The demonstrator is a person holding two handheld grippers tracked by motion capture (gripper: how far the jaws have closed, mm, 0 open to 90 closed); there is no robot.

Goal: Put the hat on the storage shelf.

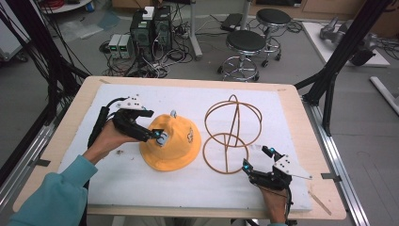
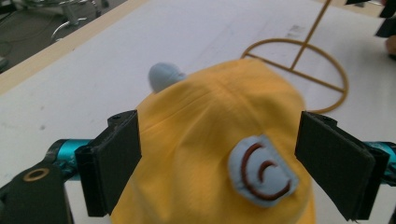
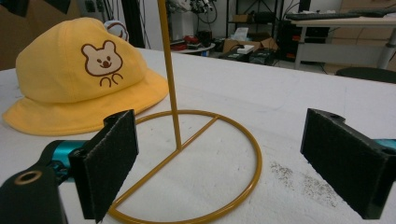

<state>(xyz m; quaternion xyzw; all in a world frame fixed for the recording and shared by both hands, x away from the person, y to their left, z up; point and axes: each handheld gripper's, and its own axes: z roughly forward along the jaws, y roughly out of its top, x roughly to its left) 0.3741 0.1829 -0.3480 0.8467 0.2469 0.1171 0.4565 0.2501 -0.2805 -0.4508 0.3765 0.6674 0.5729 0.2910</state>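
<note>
My left claw (image 1: pixel 159 136) is released, jaws spread wide to either side of the yellow hat (image 1: pixel 170 142)'s crown and not touching it in the left gripper view; a pale blue ear patch (image 2: pixel 261 171) with brown curls sits between the pads, and a second blue ear (image 2: pixel 164 76) pokes up at the far side of the crown; the hand (image 1: pixel 109 139) behind it comes out of a teal sleeve (image 1: pixel 51 195). My right claw (image 1: pixel 258 158) is also released, jaws well apart, low over the counter just beside the base ring of the wire hat stand (image 1: pixel 230 133); in the right gripper view the ring (image 3: pixel 205 168) lies between the pads and the stand's upright rod (image 3: pixel 169 70) rises ahead, with the hat's bear face (image 3: pixel 101 58) showing beyond it to the left.

The hat lies brim-down near the middle of the white mat (image 1: pixel 188 183), the stand upright just to its right, the two close but apart; some dark specks (image 3: pixel 299 179) dirty the mat near the ring; the mat covers most of a wooden counter (image 1: pixel 80 96).

Beyond the counter the floor is grey; two black round stools (image 1: pixel 245 47) stand there, with computer boxes (image 1: pixel 150 28) and tangled cables (image 1: pixel 155 63) to their left; black frame struts (image 1: pixel 346 47) slant down at the right.
</note>
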